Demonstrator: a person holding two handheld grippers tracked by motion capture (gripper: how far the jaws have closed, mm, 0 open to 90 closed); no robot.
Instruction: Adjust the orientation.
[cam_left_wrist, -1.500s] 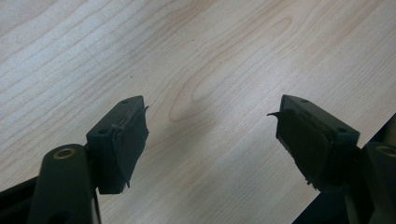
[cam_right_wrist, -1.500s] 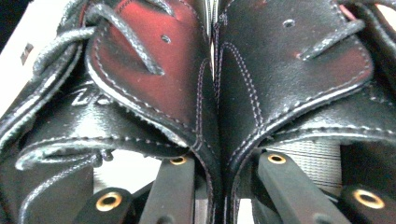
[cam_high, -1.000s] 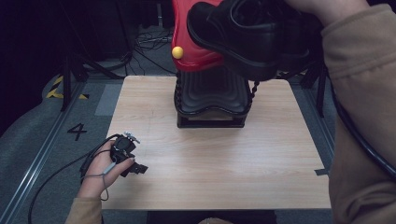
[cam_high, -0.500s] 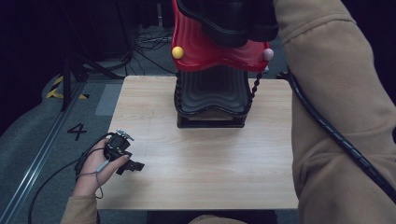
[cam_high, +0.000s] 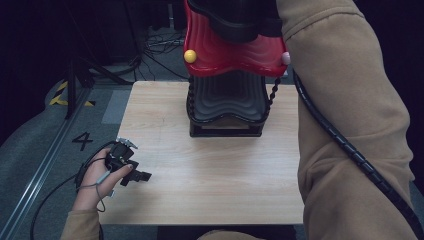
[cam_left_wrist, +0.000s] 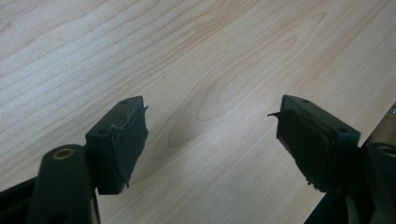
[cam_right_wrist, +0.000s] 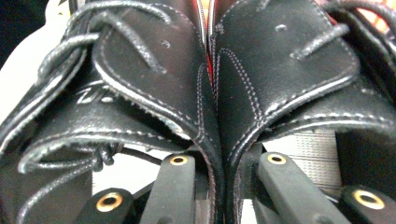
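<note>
Right claw (cam_right_wrist: 223, 186) pinching two black leather shoes (cam_right_wrist: 196, 93) together, white stitching, laces

The black shoes (cam_high: 235, 20) at twelve o'clock are cut off by the high view's top edge. The tan sleeve (cam_high: 345, 125) hides the counter's (cam_high: 210, 170) three o'clock side.
</note>
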